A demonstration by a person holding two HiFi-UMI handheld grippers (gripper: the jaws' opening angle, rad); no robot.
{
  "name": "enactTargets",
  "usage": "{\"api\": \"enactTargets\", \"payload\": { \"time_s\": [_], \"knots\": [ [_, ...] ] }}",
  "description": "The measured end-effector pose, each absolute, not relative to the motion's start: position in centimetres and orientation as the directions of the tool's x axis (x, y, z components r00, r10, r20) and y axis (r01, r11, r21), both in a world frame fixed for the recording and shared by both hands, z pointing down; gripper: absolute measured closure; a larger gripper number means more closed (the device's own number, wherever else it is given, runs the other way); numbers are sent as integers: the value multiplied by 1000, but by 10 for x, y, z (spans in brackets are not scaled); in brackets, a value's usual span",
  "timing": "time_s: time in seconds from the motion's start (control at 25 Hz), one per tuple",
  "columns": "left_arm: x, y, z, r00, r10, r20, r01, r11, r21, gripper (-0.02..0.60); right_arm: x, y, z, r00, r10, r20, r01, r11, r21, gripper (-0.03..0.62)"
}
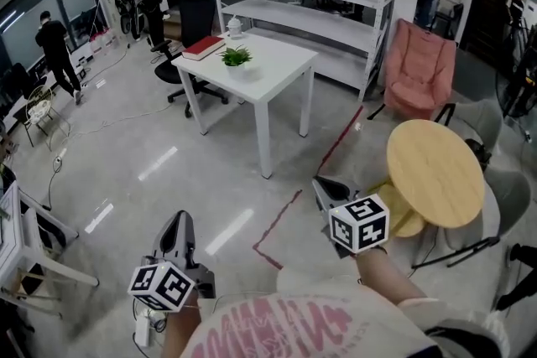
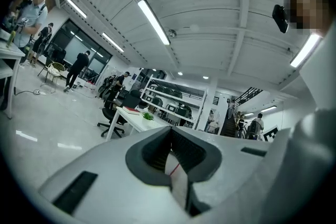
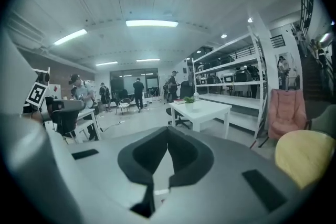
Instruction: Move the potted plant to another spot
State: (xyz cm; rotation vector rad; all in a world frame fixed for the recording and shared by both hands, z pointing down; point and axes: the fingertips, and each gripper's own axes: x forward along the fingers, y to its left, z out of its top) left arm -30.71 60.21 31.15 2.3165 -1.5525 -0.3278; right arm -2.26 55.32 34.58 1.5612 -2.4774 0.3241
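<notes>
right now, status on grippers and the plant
Left gripper, right gripper: jaws shut, empty. Potted plant on white table, ahead, untouched. Round table off right, not blocking.

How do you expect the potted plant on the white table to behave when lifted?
The potted plant looks small, so probably light. Its leaves spread wider than the pot, so it may tip if gripped high. Leaves likely bend; the pot seems the firmer hold.

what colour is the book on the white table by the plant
Red. The flat red book lies on the white square table, and shows best in the head view.
</notes>
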Motion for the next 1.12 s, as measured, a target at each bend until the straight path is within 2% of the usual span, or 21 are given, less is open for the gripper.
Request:
{"api": "enactTargets", "payload": {
  "time_s": [0.24, 0.6, 1.12],
  "knots": [
    [-313, 585, 319, 400, -917, 6, -844, -365, 394, 578, -34, 529, 356, -430, -852, 299, -903, 407, -138, 588],
    [-322, 516, 343, 392, -918, 58, -843, -333, 423, 578, -56, 454, 380, -459, -818, 347, -887, 444, -129, 588],
    [-328, 380, 318, 369, -930, -15, -841, -340, 422, 578, -63, 304, 355, -482, -822, 305, -874, 476, -97, 588]
  ]
}}
